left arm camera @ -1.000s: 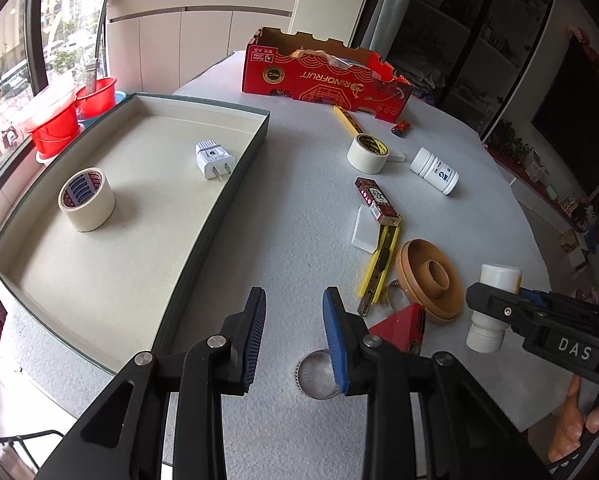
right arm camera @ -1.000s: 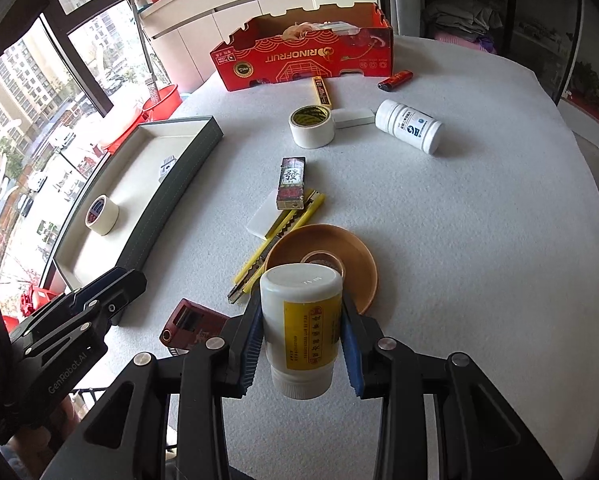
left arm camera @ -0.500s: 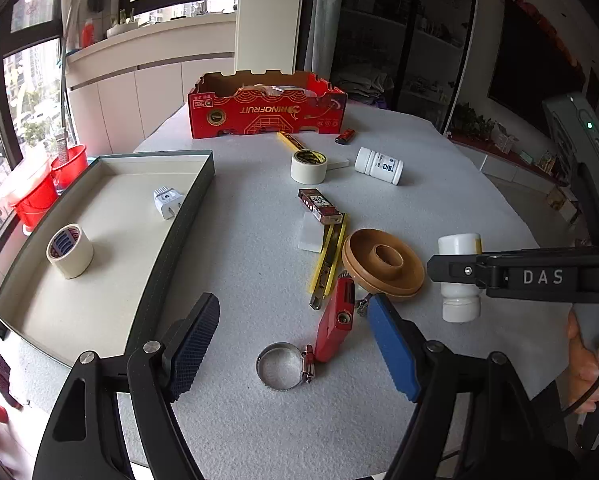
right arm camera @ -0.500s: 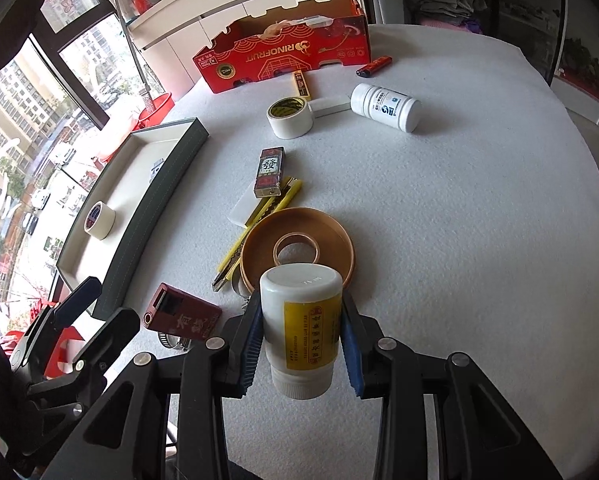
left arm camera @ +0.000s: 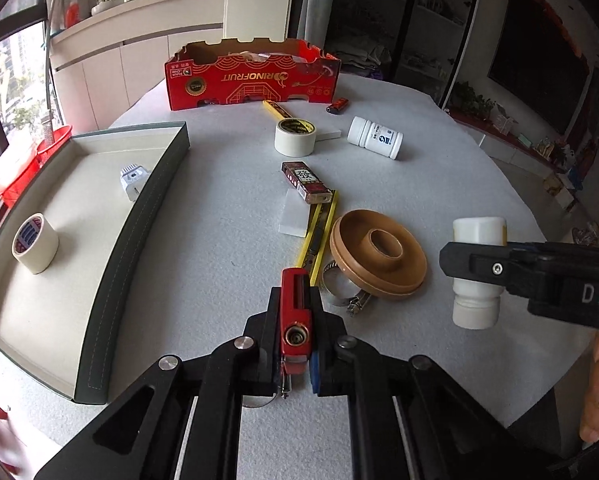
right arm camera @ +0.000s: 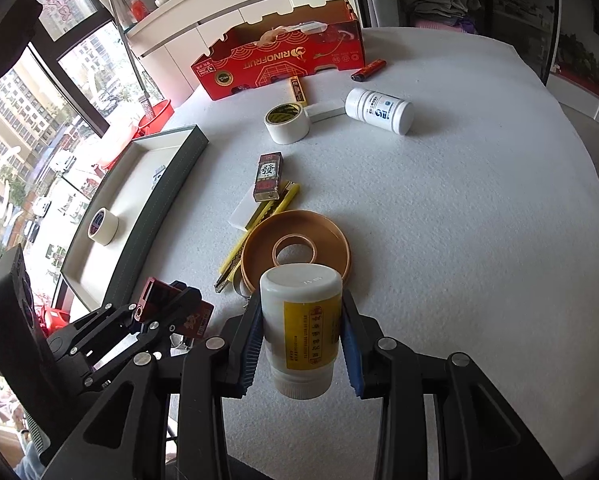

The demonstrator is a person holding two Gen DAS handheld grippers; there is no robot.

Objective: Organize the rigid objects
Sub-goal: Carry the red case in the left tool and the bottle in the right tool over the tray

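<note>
While the tray (left arm camera: 135, 216) waits at nine o'clock holding a tape roll (left arm camera: 35, 242) and plug adapter (left arm camera: 133, 176), both grippers are loaded. Right gripper (right arm camera: 301, 344) clamps a white bottle (right arm camera: 301, 320). Left gripper (left arm camera: 295, 354), jaws just closed, pinches the red lighter (left arm camera: 295, 312) narrowly: lift level, clear the tray wall, release low.

two tape rolls: one (left arm camera: 35, 242) in the tray, one (left arm camera: 295, 136) on the table. two white bottles: one (left arm camera: 374, 137) lying down, one (right arm camera: 300, 328) yellow-labelled. two lighters: big red one (left arm camera: 295, 320), small one (left arm camera: 338, 105). one plug adapter (left arm camera: 132, 176), one brown dish (left arm camera: 378, 254), one hose clamp (left arm camera: 339, 290), one red carton (left arm camera: 251, 76).
</note>
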